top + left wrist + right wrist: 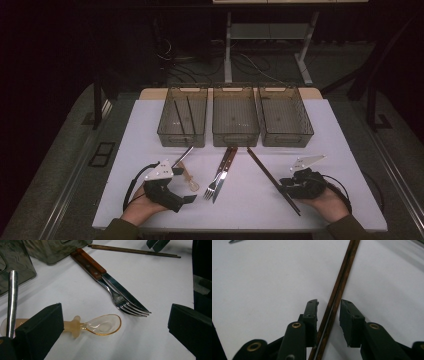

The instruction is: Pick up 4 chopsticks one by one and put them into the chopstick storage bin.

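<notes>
Chopsticks (338, 287) partly behind right gripper (329, 305)

Dim room, dark all around; light pools on the white counter (150, 200). Behind it, a grey-legged table frame (229, 55), cables (175, 57) tangled over grey floor (60, 165).

- The left gripper (115, 322) is seen with jaws wide apart; nothing is held
- An amber plastic spoon (100, 326) lies between the jaws; beyond it, a fork (125, 305) and a wooden-handled knife (107, 276) are laid side by side
</notes>
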`<state>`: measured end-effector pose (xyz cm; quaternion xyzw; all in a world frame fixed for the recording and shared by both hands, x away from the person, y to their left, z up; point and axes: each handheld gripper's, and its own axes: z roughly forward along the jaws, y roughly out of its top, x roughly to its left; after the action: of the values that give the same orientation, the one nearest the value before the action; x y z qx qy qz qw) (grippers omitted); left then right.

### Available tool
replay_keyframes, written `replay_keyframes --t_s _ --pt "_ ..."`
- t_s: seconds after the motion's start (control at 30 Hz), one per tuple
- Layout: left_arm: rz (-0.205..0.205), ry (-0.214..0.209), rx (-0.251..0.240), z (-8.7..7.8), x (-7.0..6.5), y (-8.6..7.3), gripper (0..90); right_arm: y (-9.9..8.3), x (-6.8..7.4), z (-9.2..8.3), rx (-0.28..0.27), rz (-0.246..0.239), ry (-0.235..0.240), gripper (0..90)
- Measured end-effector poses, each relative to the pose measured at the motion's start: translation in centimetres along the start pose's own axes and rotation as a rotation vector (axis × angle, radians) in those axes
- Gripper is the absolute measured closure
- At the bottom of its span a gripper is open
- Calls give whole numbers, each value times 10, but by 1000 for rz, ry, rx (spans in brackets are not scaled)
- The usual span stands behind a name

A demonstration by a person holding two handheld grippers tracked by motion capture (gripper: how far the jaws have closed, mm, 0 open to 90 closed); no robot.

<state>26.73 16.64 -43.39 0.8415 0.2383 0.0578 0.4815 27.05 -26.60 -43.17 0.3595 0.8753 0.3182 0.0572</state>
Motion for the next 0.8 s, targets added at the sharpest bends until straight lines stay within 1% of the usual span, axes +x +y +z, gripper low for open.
replay_keyframes --t_s 0.03,0.17,0.23,0.4,0.57,0.6,0.8 --pt "1 0 0 0 0 0 0 0 1 1 6 -7 -2 679" --pt "-1 1 -2 0 0 0 0 -3 3 3 34 -6 -21 699" --pt "1 0 2 0 0 0 0 -5 4 3 44 -7 -22 716" --pt "2 0 3 0 0 0 0 -6 6 3 49 -23 -40 765" --pt "1 0 3 0 0 0 0 -5 6 3 52 -33 -46 766" --pt "8 -1 3 0 0 0 0 -5 6 3 54 -36 -49 767" --pt "4 -1 4 0 0 0 0 -7 -2 0 59 -41 -72 778"
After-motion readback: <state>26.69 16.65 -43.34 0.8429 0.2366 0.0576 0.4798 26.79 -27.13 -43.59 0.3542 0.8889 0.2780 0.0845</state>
